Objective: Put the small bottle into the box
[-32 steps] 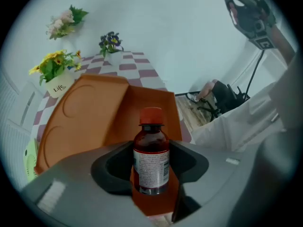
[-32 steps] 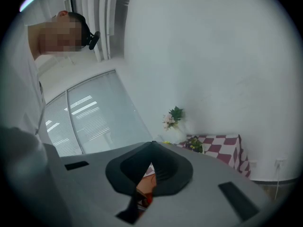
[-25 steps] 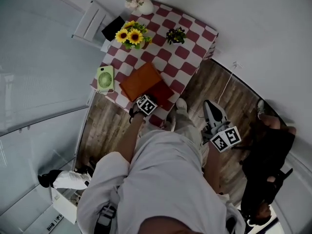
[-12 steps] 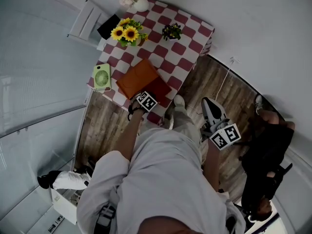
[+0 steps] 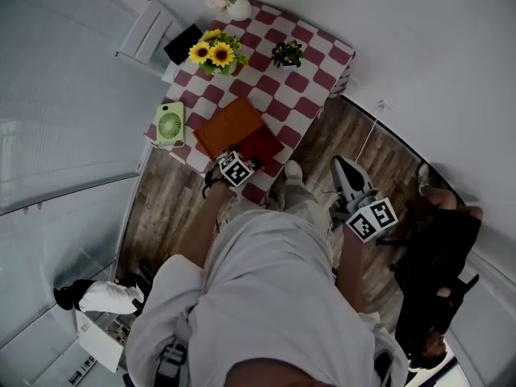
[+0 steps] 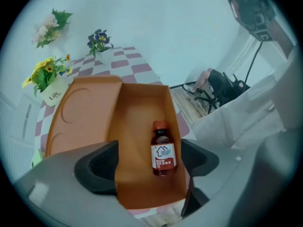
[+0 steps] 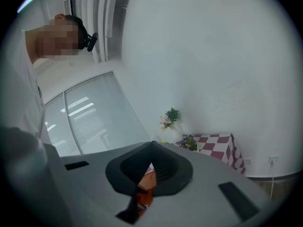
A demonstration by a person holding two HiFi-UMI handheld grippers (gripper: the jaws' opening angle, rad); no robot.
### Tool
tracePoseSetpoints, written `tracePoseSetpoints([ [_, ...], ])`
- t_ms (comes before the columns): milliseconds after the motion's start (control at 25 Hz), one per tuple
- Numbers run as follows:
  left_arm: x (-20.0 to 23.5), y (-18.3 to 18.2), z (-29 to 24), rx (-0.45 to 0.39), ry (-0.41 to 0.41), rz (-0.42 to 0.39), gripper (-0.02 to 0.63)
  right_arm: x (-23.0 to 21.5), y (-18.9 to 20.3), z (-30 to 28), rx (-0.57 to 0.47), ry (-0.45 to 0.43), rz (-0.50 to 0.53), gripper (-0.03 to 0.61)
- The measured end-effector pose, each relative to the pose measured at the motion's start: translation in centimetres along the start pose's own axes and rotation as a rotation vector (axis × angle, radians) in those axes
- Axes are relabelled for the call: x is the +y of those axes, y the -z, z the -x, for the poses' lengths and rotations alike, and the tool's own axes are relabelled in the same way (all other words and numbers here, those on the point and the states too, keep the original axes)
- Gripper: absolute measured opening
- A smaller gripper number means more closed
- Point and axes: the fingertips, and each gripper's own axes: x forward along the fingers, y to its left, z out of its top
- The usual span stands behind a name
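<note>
Left gripper view: the left gripper (image 6: 147,162), jaws spread, hovers over the open box (image 6: 137,108) at the near edge of the table (image 6: 142,70), small bottle (image 6: 163,151) lying inside beside its right wall; the right gripper (image 7: 150,164), jaws pressed together, hangs off-table above open floor (image 5: 379,147)

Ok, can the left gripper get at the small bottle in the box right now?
Probably yes. The box is open, lid folded back, and the small bottle lies uncovered inside. The left gripper is open facing it, though the wall beside it may crowd one jaw.
</note>
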Motion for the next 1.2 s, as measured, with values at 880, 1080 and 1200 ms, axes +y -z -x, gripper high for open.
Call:
tracePoseSetpoints([
  [880,-1.9,-1.9,22.6,-0.622,-0.281,0.153,0.067,8.6,-0.2,-6.7,0.116,-0.264,0.138,0.0],
  [1080,-2.5,-1.9,26.9,-0.732,-0.316,0.212,0.002,11.2,-0.1,-8.8,0.149,-0.349,0.159,0.0],
  [1200,-2.4,-1.7,29.3,-0.778,-0.349,0.235,0.002,12.7,-0.2,-10.1,0.169,-0.384,0.222,0.002],
])
